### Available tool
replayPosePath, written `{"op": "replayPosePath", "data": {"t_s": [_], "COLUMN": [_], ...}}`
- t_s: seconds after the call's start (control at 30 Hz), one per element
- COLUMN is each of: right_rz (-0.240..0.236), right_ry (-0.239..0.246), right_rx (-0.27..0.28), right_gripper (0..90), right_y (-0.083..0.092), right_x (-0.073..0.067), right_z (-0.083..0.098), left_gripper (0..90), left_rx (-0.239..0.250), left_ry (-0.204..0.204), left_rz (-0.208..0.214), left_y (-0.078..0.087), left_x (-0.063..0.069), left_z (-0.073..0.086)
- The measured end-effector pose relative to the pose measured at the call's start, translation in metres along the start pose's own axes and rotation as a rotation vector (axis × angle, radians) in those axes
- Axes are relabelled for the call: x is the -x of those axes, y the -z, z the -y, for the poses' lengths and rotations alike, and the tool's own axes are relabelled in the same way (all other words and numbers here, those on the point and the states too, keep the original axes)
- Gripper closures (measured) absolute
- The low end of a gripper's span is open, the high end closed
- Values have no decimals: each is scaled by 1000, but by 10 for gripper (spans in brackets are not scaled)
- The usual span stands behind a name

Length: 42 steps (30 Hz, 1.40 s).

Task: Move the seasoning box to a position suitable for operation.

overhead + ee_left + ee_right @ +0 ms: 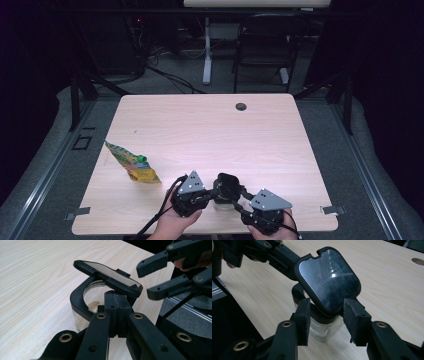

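The left gripper [212, 194] is clamping the black collar of the glass jar [323, 327] at the table's [210, 130] near edge, its jaws closed on the hinge side, while the right gripper [325, 321] is standing open with its pads just beside the raised hinged lid [327, 280], gripping nothing. Judged from this, the lid-opening step is finishing; next, the right gripper is needing to back clear of the lid. A juice pouch [131, 162] is lying well left of both grippers, obstructing nothing.
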State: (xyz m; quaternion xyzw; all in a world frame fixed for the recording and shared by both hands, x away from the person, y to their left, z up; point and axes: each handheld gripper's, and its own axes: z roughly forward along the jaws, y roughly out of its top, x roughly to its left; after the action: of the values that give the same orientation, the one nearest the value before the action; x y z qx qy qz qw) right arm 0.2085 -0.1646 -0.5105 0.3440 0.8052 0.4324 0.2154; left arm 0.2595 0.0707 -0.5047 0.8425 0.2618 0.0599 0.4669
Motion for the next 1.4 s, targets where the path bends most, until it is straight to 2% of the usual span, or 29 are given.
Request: {"op": "replayPosePath", "data": {"t_s": [0.13, 0.17, 0.37, 0.47, 0.53, 0.57, 0.63, 0.83, 0.97, 1.03, 1.07, 1.2, 1.23, 1.3, 1.33, 1.37, 1.4], "right_rz": [27, 45, 82, 101, 118, 118, 127, 138, 145, 151, 151, 152, 154, 148, 148, 142, 142], "right_ry": [22, 20, 20, 22, 34, 34, 21, -9, -51, -105, -105, -192, -230, -252, -252, -271, -271], "right_rx": [6, 16, 30, 36, 41, 41, 58, 69, 81, 92, 92, 96, 97, 89, 89, 79, 79], "right_gripper": [541, 531, 527, 577, 641, 641, 709, 758, 790, 807, 807, 840, 844, 841, 841, 835, 835], "right_y": [-4, -5, -12, -13, -9, -9, -5, 0, 4, 6, 6, 8, 8, 8, 8, 6, 6], "right_x": [-3, -4, -7, -8, -8, -8, -6, -1, 5, 12, 12, 23, 29, 35, 35, 40, 40], "right_z": [1, 1, 2, 2, 1, 1, 2, 2, 3, 5, 5, 6, 6, 6, 6, 5, 5], "left_gripper": [900, 900, 900, 900, 900, 900, 900, 900, 899, 894, 892, 882, 877, 871, 869, 867, 864], "left_rx": [5, 15, 16, 23, 17, 10, 3, -9, -12, -18, -18, -16, -21, -22, -22, -24, -24], "left_ry": [-1, -1, -12, -13, -18, -15, -5, -1, -8, -7, -7, -1, 0, 1, 1, 10, 10], "left_rz": [1, 5, 5, -1, -7, -9, -15, -26, -37, -48, -48, -59, -63, -83, -83, -95, -95], "left_y": [0, 0, 0, -1, -2, -2, -4, -7, -2, 5, 5, 17, 21, 34, 34, 44, 44], "left_x": [1, 2, 3, 3, 1, 0, -3, -5, -6, -9, -9, -16, -18, -24, -24, -28, -28], "left_z": [-4, -5, -10, -10, -9, -8, -4, 1, 4, 8, 8, 16, 19, 28, 28, 36, 36]}}
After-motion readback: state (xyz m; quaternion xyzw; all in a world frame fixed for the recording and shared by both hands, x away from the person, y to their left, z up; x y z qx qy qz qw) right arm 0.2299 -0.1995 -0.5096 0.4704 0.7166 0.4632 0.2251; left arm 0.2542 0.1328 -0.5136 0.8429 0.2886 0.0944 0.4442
